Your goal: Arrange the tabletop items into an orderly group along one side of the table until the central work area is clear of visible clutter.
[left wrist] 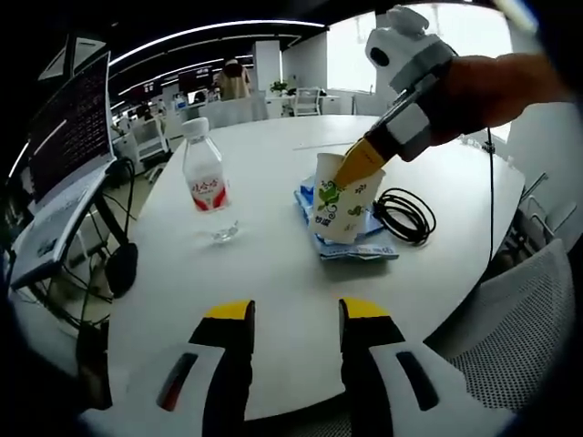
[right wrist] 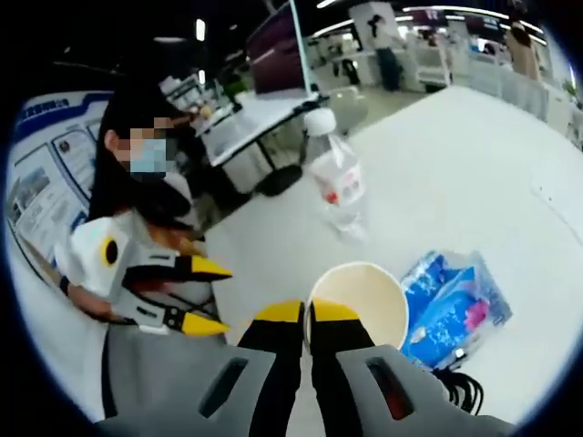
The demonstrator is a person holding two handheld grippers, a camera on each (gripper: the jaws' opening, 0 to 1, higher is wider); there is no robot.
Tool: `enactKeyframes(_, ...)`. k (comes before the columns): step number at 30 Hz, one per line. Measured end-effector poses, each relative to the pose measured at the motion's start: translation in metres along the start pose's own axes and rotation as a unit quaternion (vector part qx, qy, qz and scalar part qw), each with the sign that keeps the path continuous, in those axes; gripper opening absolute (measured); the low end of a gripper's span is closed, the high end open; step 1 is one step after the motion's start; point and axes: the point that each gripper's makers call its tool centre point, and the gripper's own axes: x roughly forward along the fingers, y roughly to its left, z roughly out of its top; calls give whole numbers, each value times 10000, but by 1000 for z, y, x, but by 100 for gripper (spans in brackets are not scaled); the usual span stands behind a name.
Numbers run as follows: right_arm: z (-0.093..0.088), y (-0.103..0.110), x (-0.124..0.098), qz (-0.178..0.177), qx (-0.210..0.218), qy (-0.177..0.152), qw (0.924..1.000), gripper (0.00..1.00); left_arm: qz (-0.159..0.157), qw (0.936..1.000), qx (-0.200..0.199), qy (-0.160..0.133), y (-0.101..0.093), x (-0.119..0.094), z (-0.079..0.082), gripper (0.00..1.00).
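A paper cup (left wrist: 344,205) with green print stands on a blue packet (left wrist: 351,248) near the middle of the white round table (left wrist: 273,264). My right gripper (left wrist: 355,168) reaches down from the upper right and is shut on the cup's rim. In the right gripper view its jaws (right wrist: 306,313) pinch the near rim of the cup (right wrist: 369,296), with the blue packet (right wrist: 455,305) to the right. A clear water bottle (left wrist: 205,182) with a red label stands upright left of the cup. My left gripper (left wrist: 296,314) hangs open over the table's near edge, holding nothing.
A coiled black cable (left wrist: 405,214) lies right of the packet. A monitor and laptop (left wrist: 68,127) sit on a desk to the left. A mesh chair (left wrist: 519,328) is at the table's right edge. A person (right wrist: 146,182) stands behind the left gripper (right wrist: 214,296).
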Motion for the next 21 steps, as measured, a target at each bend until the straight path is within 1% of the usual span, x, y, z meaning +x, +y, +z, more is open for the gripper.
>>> enactKeyframes(2,-2,0,7,22,-72,123,9999,0,18,10000,-20,2,1,0,0,35)
enactKeyframes(6,-4,1,17,11,-558,376,9977,0,69,9999,-91,-17,4,-2,0,35)
enactKeyframes(8,1,0,22,-22,-674,355,9971,0,109,9998,-132,-40,6,-3,0,35)
enactKeyframes(11,6,-8,28,-134,-861,461,9951,0,158,9997,-159,-53,8,-3,0,34)
enactKeyframes(13,11,-13,32,-194,-1094,486,9926,0,186,9996,-190,-76,9,-4,0,34)
enactKeyframes(16,14,-24,38,-369,-1450,637,9867,0,209,9995,-237,-82,11,-4,0,34)
enactKeyframes(18,16,-26,45,-388,-1601,718,9837,0,207,9994,-255,-82,11,-4,0,34)
enactKeyframes(21,18,-28,54,-427,-1902,850,9771,0,222,9994,-256,-81,12,-4,0,34)
